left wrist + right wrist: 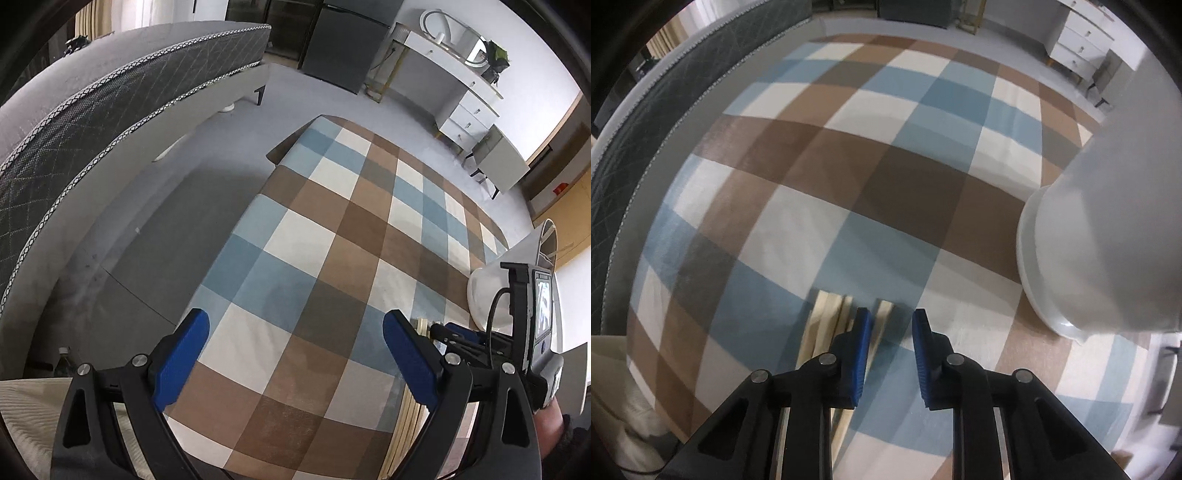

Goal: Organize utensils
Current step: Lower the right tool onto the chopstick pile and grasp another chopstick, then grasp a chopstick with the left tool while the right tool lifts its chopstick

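The right gripper (889, 325) points steeply down at the checked tablecloth (827, 177), its blue pads drawn in to a narrow gap. A bundle of pale wooden chopsticks (827, 314) lies flat on the cloth right beneath it; one stick shows in the gap, beside the left pad, but whether a pad presses on it cannot be told through the blur. Just right of the gripper stands a white holder (1108, 236) with a wider base rim, close enough to crowd that side; to the left and beyond, the cloth lies bare.

In the left wrist view the left gripper (295, 328) hangs over the near part of the same cloth with its pads spread wide and nothing between them. The right gripper's body (524, 332) sits at its right, in front of the holder (484, 291). The table's left edge (236, 236) drops to grey floor (147, 229), an open strip between table and bed (92, 103). Past the far edge of the table there is more clear floor, then a dark cabinet (343, 44) and a white dresser (461, 99) against the far wall.

No writing can be read; a small screen (543, 310) on the right gripper is too blurred.
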Demonstrator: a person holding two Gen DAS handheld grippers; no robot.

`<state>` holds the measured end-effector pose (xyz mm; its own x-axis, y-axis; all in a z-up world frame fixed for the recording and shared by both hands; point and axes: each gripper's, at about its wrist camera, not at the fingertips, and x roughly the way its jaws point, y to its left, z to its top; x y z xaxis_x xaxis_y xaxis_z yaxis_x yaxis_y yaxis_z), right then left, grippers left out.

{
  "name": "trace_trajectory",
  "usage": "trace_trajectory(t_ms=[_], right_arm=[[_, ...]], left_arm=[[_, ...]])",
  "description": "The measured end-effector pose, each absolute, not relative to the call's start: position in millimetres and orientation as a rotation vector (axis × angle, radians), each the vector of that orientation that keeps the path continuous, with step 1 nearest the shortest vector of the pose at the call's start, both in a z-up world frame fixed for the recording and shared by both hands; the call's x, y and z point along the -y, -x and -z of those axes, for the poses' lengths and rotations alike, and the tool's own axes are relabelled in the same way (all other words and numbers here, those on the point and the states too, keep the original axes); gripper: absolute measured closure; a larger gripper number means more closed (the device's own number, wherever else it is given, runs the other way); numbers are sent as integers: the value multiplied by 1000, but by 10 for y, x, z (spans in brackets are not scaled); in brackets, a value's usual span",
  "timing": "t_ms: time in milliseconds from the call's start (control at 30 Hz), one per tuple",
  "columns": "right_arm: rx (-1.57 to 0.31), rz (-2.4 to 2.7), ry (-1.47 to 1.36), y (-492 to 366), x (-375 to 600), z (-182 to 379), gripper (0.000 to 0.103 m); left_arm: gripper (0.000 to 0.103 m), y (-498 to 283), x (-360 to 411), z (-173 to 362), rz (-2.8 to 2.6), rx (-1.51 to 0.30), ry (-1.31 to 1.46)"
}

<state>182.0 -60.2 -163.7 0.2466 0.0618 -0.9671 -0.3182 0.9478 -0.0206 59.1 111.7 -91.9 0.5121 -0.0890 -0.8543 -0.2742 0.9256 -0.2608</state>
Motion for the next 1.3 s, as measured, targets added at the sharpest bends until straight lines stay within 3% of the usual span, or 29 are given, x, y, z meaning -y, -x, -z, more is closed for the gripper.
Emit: trace_trajectory(t_ms=[133, 200, 533, 833, 1300], right_arm=[[-1296, -255, 231, -1840, 567, 1633, 85], [-1295, -266, 230, -1843, 545, 1612, 96], [-1172, -275, 128, -1598, 720, 1397, 98], [-933, -316, -249, -1145, 1435, 805, 98], [-794, -298, -537, -920, 2231, 675, 98]], left_arm=[[11, -624, -1117, 934, -111, -1046, 388], [11, -623, -1124, 954, -117, -1056, 388], [11, -696, -959, 1087, -107, -1127, 361], [11, -797, -451, 1331, 24, -1247, 238], [11, -968, 13, 1487, 57, -1273, 140]])
